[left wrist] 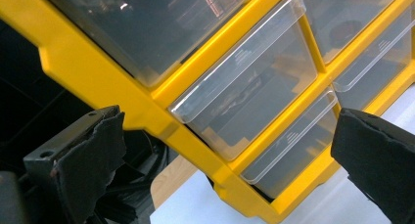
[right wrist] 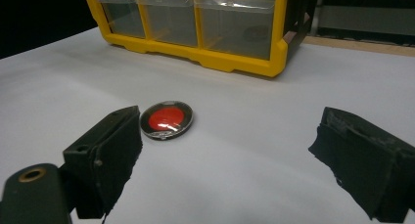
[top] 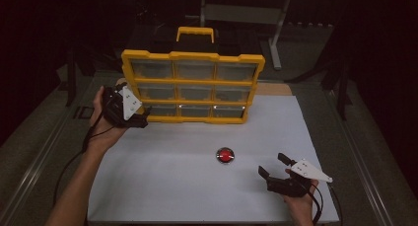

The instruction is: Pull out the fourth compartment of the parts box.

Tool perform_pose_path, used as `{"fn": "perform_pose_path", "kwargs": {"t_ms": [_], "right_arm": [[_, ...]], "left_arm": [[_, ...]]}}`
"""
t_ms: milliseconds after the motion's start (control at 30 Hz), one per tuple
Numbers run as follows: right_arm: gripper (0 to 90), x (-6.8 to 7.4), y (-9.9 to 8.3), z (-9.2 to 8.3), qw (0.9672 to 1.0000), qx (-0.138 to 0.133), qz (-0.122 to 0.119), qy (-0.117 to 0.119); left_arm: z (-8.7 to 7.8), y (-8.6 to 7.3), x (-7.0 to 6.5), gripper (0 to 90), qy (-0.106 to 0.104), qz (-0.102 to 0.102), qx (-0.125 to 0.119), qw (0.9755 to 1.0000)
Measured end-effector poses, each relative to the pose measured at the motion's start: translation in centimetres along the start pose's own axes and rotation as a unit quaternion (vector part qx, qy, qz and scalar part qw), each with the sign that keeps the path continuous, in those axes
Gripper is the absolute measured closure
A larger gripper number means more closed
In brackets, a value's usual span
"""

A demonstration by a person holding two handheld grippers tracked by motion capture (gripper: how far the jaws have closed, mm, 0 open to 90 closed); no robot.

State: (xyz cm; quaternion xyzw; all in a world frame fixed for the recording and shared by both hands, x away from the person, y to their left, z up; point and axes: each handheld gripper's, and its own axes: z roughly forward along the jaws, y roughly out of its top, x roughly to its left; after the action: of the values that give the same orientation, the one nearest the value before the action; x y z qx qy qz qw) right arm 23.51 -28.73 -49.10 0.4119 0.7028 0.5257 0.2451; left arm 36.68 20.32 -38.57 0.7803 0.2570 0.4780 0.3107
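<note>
Right gripper (top: 274, 166): nearest the person, low over the white table sheet (top: 177, 186) at the right front; jaws spread wide with nothing between them, pointing toward the red disc. In the right gripper view (right wrist: 225, 150) the two black pads stand well apart over bare sheet.

Right hand (top: 300, 199): wraps the gripper's body from below, with a grey three-cornered plate on top.

Red disc (top: 225, 155): a small round piece with a red centre and a dark, shiny rim, lying flat on the sheet in front of the organizer and well apart from it. In the right gripper view (right wrist: 166, 120) it sits just beside the left-hand pad, outside the gap between the jaws.

Left gripper (top: 140, 118): held at the lower left corner of the organizer; jaws spread. In the left gripper view (left wrist: 225, 150) the yellow frame and its lower drawers fall between the open pads; whether a pad touches the frame I cannot tell.

Left hand (top: 101, 122): grips the gripper from the left side, cable trailing down along the forearm.

Yellow organizer (top: 192, 56): stands upright at the far side of the sheet, three rows of three clear drawers (left wrist: 254, 87), all pushed in, yellow handle on top.
</note>
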Motion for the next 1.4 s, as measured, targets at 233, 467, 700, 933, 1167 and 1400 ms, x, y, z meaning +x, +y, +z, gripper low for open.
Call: {"fn": "perform_pose_path", "kwargs": {"t_ms": [233,467,700,933,1167,1400], "right_arm": [[9.8,0.0,0.0,0.0,1.0,0.001,0.0,0.0],[9.8,0.0,0.0,0.1,1.0,0.002,0.002,-0.001],[9.8,0.0,-0.1,0.1,1.0,0.003,0.002,-0.002],[9.7,0.0,-0.1,0.2,1.0,0.003,0.002,-0.002],[9.8,0.0,-0.1,0.2,1.0,0.004,0.003,-0.002],[9.7,0.0,-0.1,0.2,1.0,0.004,0.002,-0.001]], "left_arm": [[0.5,0.6,-0.5,0.1,0.009,0.036,0.006,0.9993],[1.1,0.9,-1.2,0.1,0.019,0.07,0.013,0.9973],[1.5,1.2,-1.5,0.3,0.029,0.096,0.019,0.9948],[1.8,1.2,-1.7,0.4,0.042,0.12,0.026,0.9916],[2.1,1.4,-2.0,0.5,0.062,0.148,0.028,0.9867],[2.8,1.4,-2.6,3.9,0.083,0.183,0.04,0.9787]]}}
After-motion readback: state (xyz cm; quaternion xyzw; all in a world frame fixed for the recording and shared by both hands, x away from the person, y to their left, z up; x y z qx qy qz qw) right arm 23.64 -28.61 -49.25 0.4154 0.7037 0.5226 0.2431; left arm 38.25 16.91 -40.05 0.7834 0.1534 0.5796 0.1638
